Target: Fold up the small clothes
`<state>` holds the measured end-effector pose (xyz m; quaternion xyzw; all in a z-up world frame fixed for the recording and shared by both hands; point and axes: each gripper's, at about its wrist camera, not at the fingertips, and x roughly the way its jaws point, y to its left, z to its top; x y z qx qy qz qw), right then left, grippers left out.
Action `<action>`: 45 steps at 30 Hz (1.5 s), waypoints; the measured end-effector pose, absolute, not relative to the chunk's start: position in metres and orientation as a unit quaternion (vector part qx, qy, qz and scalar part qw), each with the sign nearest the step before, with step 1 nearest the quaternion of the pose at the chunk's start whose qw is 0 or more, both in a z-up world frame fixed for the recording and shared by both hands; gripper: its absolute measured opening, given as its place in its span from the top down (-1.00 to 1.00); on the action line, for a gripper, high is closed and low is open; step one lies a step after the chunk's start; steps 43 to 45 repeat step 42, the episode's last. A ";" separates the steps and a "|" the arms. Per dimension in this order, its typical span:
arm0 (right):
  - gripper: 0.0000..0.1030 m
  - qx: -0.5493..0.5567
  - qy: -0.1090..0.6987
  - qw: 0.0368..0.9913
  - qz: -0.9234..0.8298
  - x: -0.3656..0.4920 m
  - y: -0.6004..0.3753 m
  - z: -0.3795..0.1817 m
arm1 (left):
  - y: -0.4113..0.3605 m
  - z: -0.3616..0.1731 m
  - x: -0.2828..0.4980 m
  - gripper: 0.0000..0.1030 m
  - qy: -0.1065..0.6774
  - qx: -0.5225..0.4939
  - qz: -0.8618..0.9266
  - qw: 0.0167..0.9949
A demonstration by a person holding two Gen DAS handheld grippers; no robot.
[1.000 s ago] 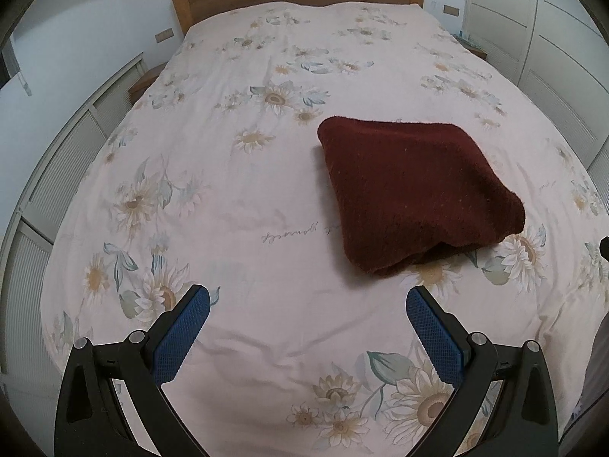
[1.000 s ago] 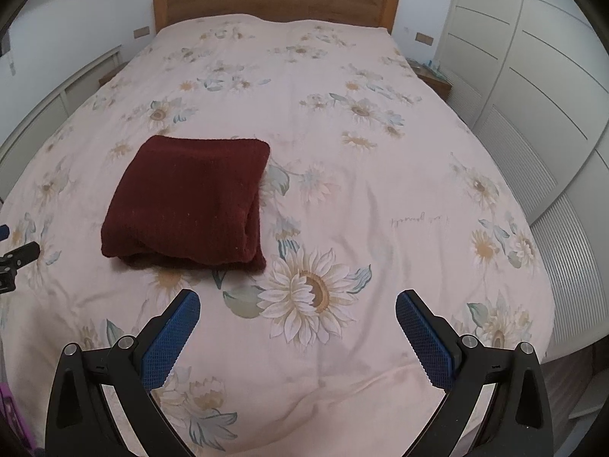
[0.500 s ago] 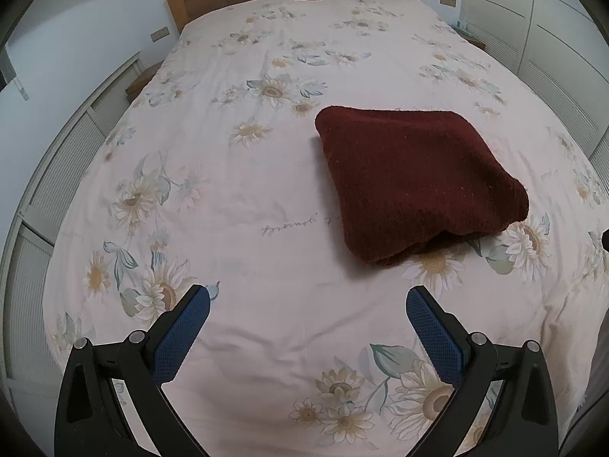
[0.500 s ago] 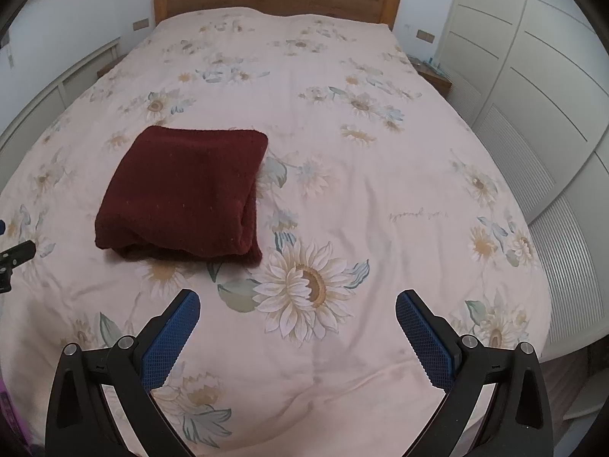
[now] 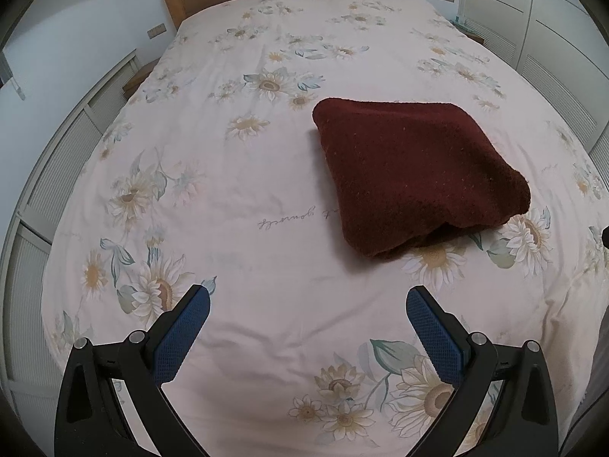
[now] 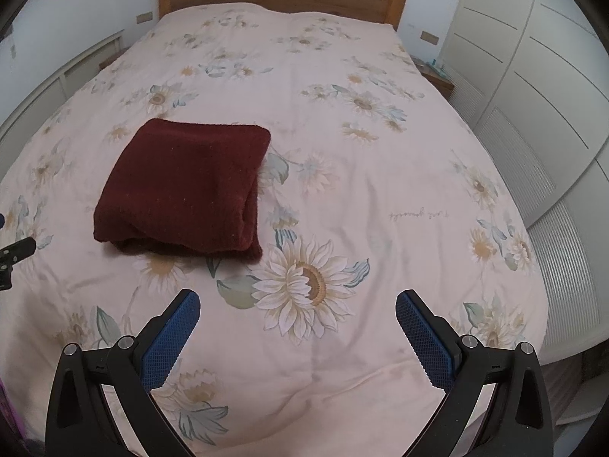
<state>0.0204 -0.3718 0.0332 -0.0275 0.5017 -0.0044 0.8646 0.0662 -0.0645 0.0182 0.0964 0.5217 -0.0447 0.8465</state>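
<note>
The dark red garment [image 5: 415, 175] lies folded into a thick block on the floral bedspread [image 5: 236, 190], ahead and to the right of the left gripper [image 5: 307, 297] and ahead and to the left of the right gripper [image 6: 297, 299], so it sits between the two, about equally near each. Both sets of jaws stand wide apart and hold nothing. Its open, layered edge faces the jaws, the rounded folds lie on the far and right sides, and bare bedspread surrounds it.

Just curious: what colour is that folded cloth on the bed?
Dark maroon red, fuzzy folded cloth; clearest in the right wrist view.
</note>
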 end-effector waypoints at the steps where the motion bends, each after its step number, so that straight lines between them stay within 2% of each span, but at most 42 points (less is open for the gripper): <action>1: -0.99 -0.027 0.502 0.865 -0.004 0.020 -0.372 0.033 | -0.065 0.018 0.066 -0.98 0.522 0.098 -0.044 0.846; 45: -0.99 -0.035 0.505 0.863 0.000 0.019 -0.370 0.031 | -0.065 0.020 0.066 -0.98 0.523 0.098 -0.050 0.845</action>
